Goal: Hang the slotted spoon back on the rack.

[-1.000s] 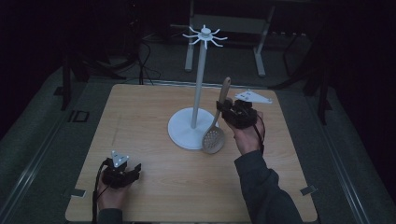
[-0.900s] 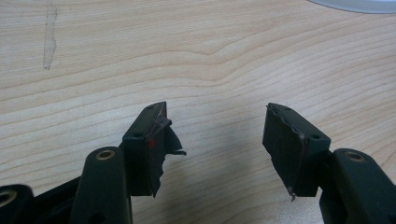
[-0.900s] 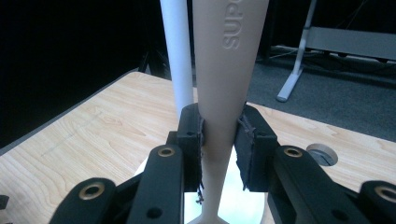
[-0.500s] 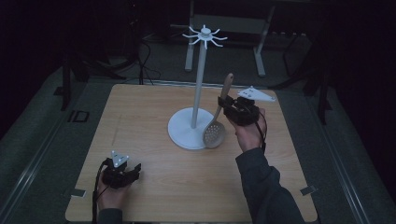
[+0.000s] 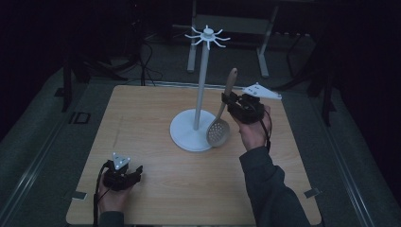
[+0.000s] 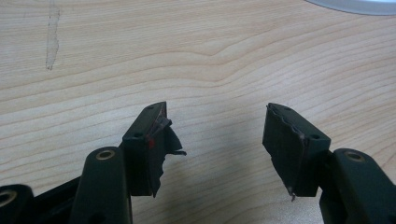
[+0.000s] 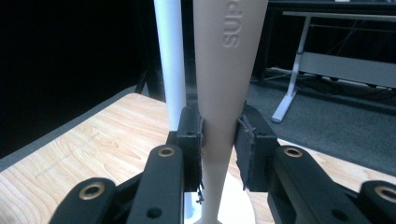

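Here the right hand-held gripper [image 5: 230,100] clamps the slotted spoon [image 5: 220,124].

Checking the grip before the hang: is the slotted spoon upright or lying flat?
Upright, slightly tilted. The right gripper clamps the slotted spoon mid-handle, bowl down near the stand's base, handle end pointing up.

Light wooden table [image 5: 156,113], rectangular, grain running left to right, set on dark grey floor [image 5: 38,142]. Near centre, slightly toward 1 o'clock: white utensil stand [image 5: 203,85], round base flat on the wood, thin pole upright, hooks fanned at top. At 7 o'clock, near the front edge: left gripper [image 5: 124,174], resting on the surface in a hand.
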Demonstrator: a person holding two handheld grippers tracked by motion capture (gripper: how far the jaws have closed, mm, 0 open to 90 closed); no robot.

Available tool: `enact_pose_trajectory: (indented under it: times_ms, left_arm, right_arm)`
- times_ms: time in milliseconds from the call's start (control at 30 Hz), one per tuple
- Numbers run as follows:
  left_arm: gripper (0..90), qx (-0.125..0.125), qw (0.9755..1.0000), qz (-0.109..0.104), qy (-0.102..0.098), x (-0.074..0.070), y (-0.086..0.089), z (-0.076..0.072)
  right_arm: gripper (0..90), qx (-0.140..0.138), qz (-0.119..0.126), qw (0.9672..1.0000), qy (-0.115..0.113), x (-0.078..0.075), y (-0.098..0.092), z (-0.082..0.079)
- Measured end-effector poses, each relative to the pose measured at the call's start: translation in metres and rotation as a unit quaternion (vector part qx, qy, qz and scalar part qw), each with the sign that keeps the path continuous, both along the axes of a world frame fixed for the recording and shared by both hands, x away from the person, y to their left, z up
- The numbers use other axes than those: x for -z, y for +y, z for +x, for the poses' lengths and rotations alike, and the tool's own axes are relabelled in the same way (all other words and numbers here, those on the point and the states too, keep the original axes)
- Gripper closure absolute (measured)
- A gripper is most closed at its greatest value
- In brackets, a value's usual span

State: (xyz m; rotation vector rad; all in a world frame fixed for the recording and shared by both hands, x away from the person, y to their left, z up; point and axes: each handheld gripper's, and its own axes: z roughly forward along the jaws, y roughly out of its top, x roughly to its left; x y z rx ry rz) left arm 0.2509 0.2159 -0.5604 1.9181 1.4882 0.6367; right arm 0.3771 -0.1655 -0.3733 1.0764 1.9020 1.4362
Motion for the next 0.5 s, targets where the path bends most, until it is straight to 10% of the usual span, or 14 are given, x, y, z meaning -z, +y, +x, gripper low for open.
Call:
enact_pose_trajectory:
  times_ms: [500]
  left_arm:
    - [40.9, 0.000, 1.0000, 0.000, 0.000, 0.000, 0.000, 0.000]
  right_arm:
    - [73.0, 0.001, 0.001, 0.9998, -0.022, -0.017, 0.002, 0.000]
